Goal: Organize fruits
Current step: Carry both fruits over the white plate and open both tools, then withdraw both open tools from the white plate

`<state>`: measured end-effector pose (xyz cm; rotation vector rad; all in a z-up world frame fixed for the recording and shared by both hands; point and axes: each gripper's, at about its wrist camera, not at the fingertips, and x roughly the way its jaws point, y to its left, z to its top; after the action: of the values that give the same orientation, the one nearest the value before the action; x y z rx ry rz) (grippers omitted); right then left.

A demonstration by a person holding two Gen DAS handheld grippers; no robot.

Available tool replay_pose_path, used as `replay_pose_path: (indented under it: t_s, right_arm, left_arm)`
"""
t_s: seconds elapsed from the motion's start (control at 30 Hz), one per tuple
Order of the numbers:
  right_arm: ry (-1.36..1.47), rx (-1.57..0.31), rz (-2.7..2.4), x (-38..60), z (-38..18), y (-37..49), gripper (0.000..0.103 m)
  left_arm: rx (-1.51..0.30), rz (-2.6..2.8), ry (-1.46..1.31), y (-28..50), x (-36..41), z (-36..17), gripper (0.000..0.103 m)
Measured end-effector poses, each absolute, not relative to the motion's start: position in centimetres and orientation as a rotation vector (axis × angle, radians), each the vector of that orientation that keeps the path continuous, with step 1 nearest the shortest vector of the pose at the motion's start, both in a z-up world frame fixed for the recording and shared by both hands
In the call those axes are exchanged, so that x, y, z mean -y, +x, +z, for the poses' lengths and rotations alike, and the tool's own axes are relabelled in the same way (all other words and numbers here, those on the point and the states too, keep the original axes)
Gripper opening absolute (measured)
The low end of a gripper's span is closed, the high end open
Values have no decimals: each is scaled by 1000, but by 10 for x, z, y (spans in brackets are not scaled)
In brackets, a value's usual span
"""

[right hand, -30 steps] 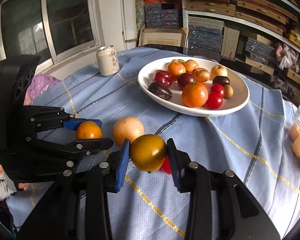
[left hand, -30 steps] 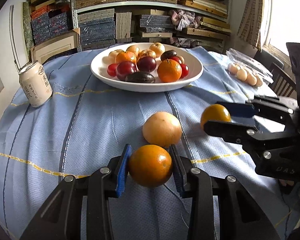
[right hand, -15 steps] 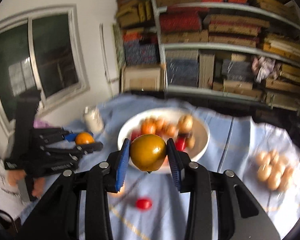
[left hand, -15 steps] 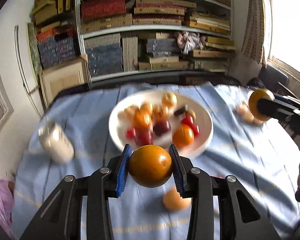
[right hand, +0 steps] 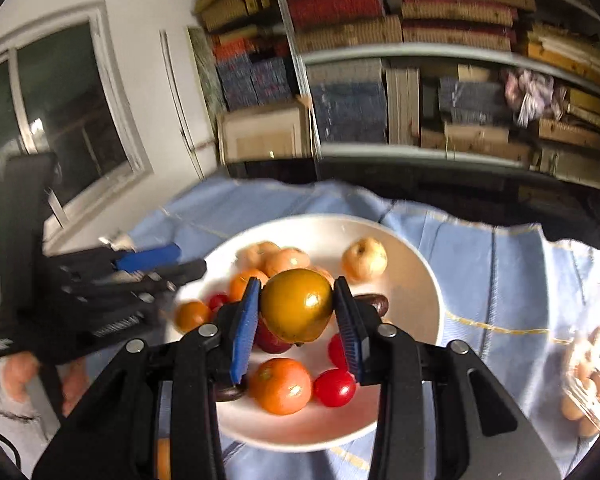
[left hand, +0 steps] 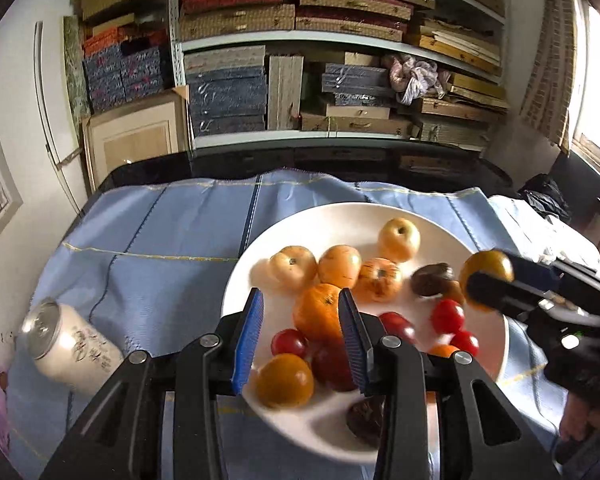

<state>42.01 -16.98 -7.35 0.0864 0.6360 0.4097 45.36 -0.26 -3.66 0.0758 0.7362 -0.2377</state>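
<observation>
Both grippers have moved over the plate. The right gripper clamps a yellowish fruit above it; the left gripper stands part-open and empty, an orange fruit on the plate beneath. The can's print is illegible.

Bystanders around a cloth-covered table

A white drink can stands on the blue cloth at the left, well apart from the rest; a clear bag of eggs lies at the cloth's right edge; behind the table, shelves hold stacked flat boxes in red, blue and straw tones; a pinkish bundle of cloth sits on one shelf; a pale wooden frame leans beside it; a window lies left.
</observation>
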Motion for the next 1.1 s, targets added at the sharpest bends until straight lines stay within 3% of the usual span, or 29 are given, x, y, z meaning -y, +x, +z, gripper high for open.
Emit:
replay_pose_path:
  t_s: [0.33,0.43,0.47,0.57,0.6,0.63,0.67,0.73,0.87,1.1]
  right_arm:
    - [69,-695,401,165,-101,437,37]
    - [94,-676,407,172,-97,435,44]
    - [97,-664,408,173,-93,432,44]
    - [110,-621,404,180,-77,420,45]
    - [127,-590,403,183,-66,412,48]
    - [142,-561,406,186,-56,405,58]
    - [161,-504,412,190,-39,390,76]
    - [174,-408,419,195,-16,363,95]
    - [126,-315,461,192,11,306,98]
    - [26,-412,391,187,-24,259,98]
  left_arm:
    - [-755,-246,41,463,-4,-46,39]
    - [-744,-239,47,461,-3,-45,53]
    - [-742,-236,49,460,-3,-44,61]
    - [-726,-228,57,456,-1,-40,72]
    - [-714,-222,59,453,-1,-36,78]
    - [-701,-216,56,450,-2,-32,81]
    - [-687,-211,51,446,-4,-27,88]
    - [-655,-209,22,432,-11,-16,96]
    - [-652,-199,20,406,-18,-9,99]
    - [-686,-223,98,337,-13,-27,99]
